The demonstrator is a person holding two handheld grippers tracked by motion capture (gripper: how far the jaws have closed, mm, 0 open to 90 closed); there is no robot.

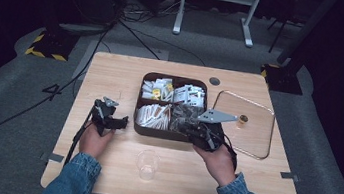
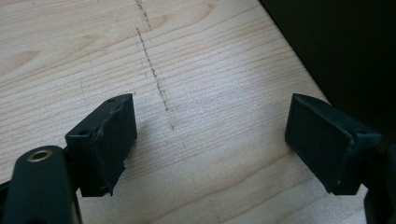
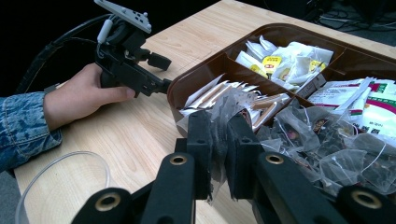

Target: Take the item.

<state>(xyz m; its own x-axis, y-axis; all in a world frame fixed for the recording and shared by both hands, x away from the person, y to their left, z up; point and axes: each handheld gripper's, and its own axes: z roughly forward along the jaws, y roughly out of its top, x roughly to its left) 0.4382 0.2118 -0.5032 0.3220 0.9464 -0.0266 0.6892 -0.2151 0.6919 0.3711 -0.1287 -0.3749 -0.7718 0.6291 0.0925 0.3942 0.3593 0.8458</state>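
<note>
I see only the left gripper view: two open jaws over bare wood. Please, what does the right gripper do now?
Observer: The right gripper is shut on a mesh tea bag, beside the brown tray.
Operator: From which compartment is this bag?
Observer: It hangs by the near right compartment, where more mesh tea bags lie.
Operator: Is there a cup somewhere?
Observer: Yes, a clear plastic cup stands near the table's front edge, between the two hands.
</note>
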